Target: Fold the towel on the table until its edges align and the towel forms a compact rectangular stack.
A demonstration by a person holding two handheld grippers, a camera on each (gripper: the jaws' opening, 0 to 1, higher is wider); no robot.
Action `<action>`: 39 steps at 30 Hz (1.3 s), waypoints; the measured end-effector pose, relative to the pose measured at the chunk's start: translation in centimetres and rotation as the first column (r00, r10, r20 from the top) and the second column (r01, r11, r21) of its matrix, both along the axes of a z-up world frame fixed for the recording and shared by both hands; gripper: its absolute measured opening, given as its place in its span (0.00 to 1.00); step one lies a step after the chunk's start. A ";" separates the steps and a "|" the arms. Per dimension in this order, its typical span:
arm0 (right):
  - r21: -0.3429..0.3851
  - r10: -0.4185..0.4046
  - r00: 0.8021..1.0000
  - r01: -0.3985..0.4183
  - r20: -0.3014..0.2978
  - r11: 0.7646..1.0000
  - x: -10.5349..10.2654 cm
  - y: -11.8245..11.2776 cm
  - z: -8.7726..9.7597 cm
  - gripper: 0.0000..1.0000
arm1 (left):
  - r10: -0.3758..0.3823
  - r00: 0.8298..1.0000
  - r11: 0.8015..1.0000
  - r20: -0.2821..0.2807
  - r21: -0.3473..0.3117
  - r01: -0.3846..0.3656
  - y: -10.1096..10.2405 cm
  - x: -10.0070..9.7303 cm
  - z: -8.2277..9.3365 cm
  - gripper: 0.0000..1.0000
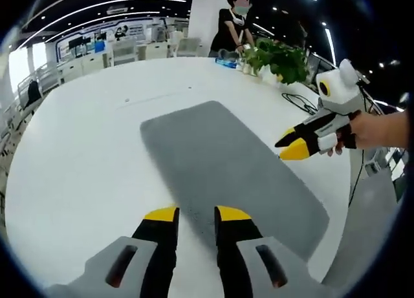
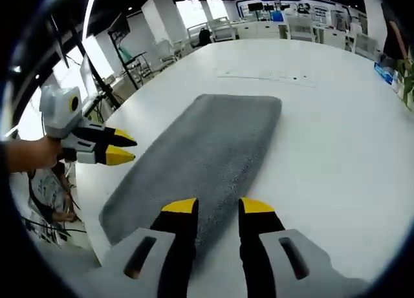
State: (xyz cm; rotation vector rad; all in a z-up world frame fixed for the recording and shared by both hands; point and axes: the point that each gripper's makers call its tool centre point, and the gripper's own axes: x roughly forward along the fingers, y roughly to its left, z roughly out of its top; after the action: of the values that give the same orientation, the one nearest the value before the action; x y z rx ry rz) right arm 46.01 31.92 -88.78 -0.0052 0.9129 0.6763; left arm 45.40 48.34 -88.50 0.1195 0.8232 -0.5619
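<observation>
My left gripper [image 1: 196,214] hovers part open and empty over the near edge of the grey towel [image 1: 226,162]. My right gripper [image 2: 218,206] is likewise part open and empty above the opposite long edge. The towel lies flat and unfolded on the white worktop [image 1: 84,156]. If I pinch only the pile, or grab uneven corners, the fold may skew. The towel's end corners are distorted, and beyond them the potted plant [image 1: 281,59] is hard to make out.

towel [image 1: 226,162]: grey, plush, one long rounded-corner rectangle, lying flat and spread on the white tabletop [image 1: 84,156]. in the left gripper view it runs from 11 o'clock to 4 o'clock; surface smooth, no folds visible.
</observation>
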 end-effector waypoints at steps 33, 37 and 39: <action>-0.196 0.193 0.979 -0.177 0.066 0.965 0.2 -1.0 -3.0 0.07 | -0.113 0.993 0.992 -0.030 0.050 0.114 -1.7 -0.8 -2.8 0.08; -0.229 0.228 0.971 -0.206 0.075 0.951 -0.2 -1.5 -2.9 0.06 | -0.115 0.993 0.992 -0.034 0.041 0.117 -2.3 -1.2 -2.8 0.07; -0.238 0.238 0.968 -0.214 0.076 0.947 -0.4 -1.9 -2.8 0.05 | -0.120 0.992 0.992 -0.037 0.036 0.121 -2.8 -1.5 -2.8 0.07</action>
State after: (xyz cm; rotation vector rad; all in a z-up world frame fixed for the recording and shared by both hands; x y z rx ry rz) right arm 45.61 30.03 -91.61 -0.3522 0.8931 0.7731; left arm 43.91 45.55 -91.26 0.1962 0.8646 -0.6636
